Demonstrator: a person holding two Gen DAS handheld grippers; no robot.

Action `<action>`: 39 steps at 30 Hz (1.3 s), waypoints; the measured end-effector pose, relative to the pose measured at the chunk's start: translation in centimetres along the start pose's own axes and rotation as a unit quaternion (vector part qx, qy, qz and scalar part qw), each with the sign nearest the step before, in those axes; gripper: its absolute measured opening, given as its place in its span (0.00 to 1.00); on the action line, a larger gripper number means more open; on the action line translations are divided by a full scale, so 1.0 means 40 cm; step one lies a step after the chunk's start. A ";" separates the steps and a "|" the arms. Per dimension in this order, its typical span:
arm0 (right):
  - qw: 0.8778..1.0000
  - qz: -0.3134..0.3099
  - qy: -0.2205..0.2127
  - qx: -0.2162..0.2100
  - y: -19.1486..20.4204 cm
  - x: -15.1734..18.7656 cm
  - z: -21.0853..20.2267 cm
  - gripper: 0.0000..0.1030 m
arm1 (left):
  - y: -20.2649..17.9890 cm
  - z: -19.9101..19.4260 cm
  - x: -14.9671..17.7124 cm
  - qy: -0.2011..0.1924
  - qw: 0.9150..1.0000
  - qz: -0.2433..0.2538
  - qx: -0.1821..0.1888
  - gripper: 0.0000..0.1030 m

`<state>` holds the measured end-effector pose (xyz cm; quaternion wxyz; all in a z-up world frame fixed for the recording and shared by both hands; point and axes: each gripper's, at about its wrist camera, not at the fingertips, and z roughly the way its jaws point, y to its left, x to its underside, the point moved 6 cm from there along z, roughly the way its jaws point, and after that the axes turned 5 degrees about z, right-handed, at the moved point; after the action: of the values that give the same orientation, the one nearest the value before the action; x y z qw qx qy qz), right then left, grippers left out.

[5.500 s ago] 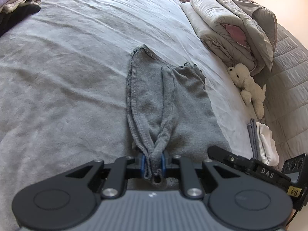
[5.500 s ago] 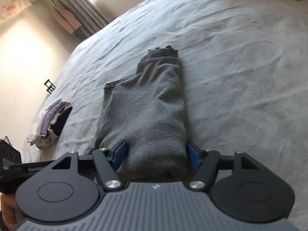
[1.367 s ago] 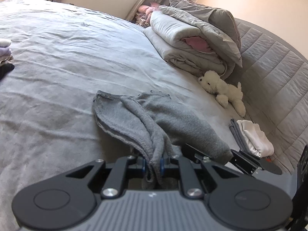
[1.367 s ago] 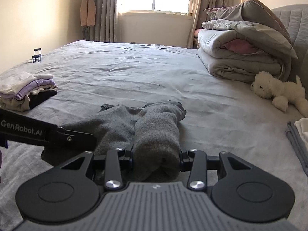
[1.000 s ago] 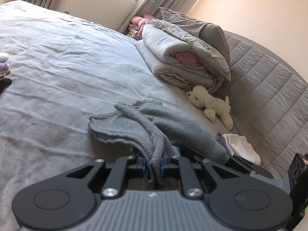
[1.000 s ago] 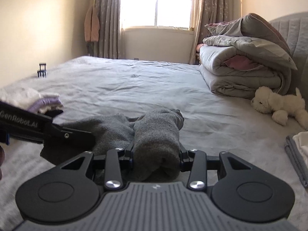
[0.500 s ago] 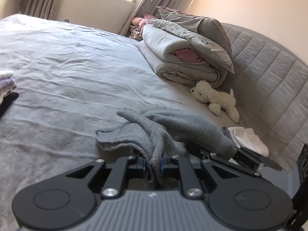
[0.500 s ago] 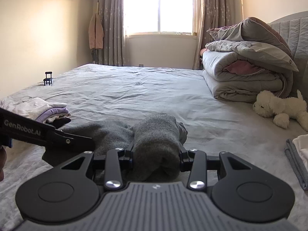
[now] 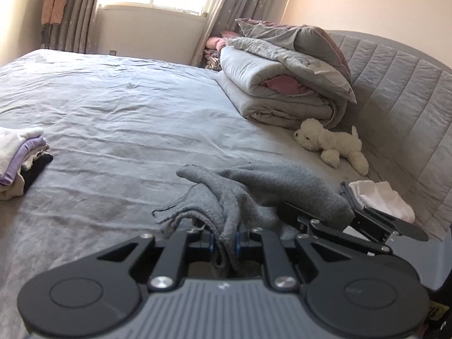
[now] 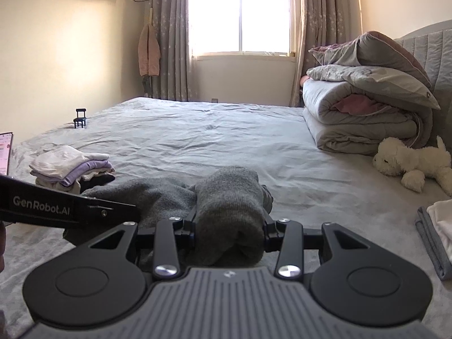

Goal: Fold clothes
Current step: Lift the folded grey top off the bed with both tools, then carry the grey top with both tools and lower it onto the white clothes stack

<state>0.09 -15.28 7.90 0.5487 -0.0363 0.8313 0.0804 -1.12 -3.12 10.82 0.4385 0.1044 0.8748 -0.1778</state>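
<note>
One grey garment (image 9: 262, 186) is in play, held by two tools. The left hand-held gripper (image 9: 224, 244) is pinched together on a thin bunch of the cloth's edge; the right hand-held gripper (image 10: 228, 231) is clamped on a thick folded roll of the same garment (image 10: 228, 206), its jaws standing about half apart around the bulk. The garment sags between them just above the bed (image 9: 118, 118), and whether its far end touches the sheet cannot be told.

Elsewhere on the bed there are one stack of folded clothes (image 10: 70, 166) at the left, one small pile of white and grey folded pieces (image 9: 378, 197) at the right, one white plush dog (image 9: 330, 141), one rolled grey duvet (image 9: 282, 96) by the headboard, and one tiny black chair-shaped object (image 10: 80, 118) at the far edge.

Compared with five seconds back, the garment no longer lies flat on the sheet; it has been raised and both cameras now look more level, taking in one window (image 10: 241, 11) and the curtains. Over the last second both grips are unchanged and the cloth has come up a little further.
</note>
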 end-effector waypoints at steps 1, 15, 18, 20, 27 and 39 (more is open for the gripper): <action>1.000 0.000 -0.002 -0.003 -0.001 -0.004 -0.008 0.42 | -0.006 -0.011 -0.002 -0.004 1.000 -0.001 0.001 0.12; 0.979 0.153 0.093 -0.095 -0.172 -0.054 -0.060 0.42 | -0.114 -0.003 -0.034 0.031 0.997 -0.014 0.063 0.12; 0.976 0.168 0.102 -0.098 -0.235 -0.081 -0.053 0.42 | -0.174 0.050 -0.085 0.026 0.996 -0.011 0.081 0.12; 0.977 0.172 0.090 -0.093 -0.300 -0.118 -0.057 0.42 | -0.230 0.096 -0.132 0.019 0.995 -0.007 0.097 0.12; 0.985 0.166 0.011 -0.040 -0.604 -0.319 -0.090 0.42 | -0.516 0.273 -0.345 -0.026 0.984 0.007 0.177 0.12; 0.972 0.206 0.047 0.105 -1.163 -0.026 -0.183 0.42 | -0.958 0.715 0.066 0.127 0.966 0.010 0.226 0.13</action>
<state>0.76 -62.37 7.32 0.4817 0.1895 0.8495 0.1024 5.22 -49.61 1.31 0.2905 0.2317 0.8592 -0.3517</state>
